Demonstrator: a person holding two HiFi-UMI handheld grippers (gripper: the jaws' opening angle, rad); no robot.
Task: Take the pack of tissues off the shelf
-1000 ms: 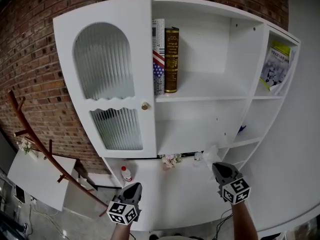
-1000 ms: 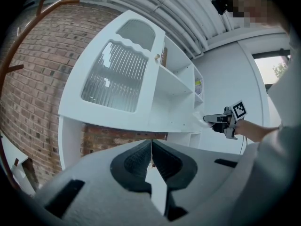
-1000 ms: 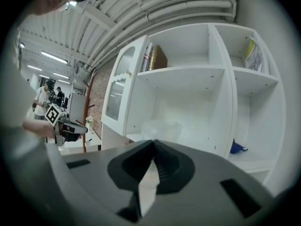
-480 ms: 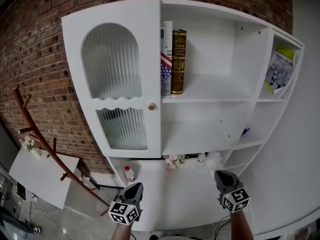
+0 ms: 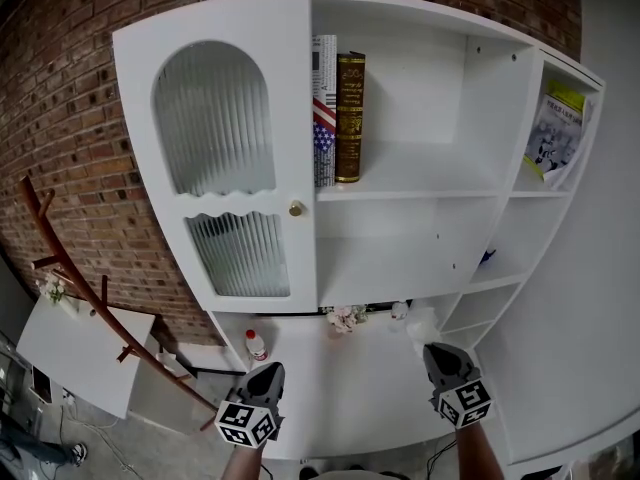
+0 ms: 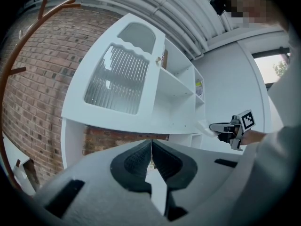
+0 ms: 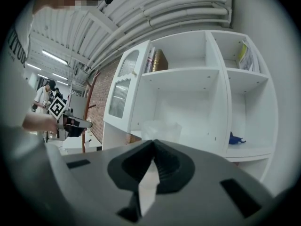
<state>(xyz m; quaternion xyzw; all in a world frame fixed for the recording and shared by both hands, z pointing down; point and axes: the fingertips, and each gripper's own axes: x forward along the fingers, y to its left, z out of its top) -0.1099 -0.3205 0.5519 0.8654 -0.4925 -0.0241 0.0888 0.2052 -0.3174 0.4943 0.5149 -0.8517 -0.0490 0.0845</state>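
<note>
Near the back edge of the white surface [image 5: 340, 398], just in front of the shelf [image 5: 420, 173], pinches the translucent pack of tissues [image 5: 421, 324] by its near end with the closed fingers of the right gripper [image 5: 434, 348], clear of the shelf boards, before the lower middle compartment. Holds the left gripper [image 5: 269, 370] level at the surface's front left corner, well apart from the pack, fingers pressed together on nothing. Shows two books [image 5: 338, 118] upright at the upper board's left edge, beside the ribbed-glass door [image 5: 215, 158].
</note>
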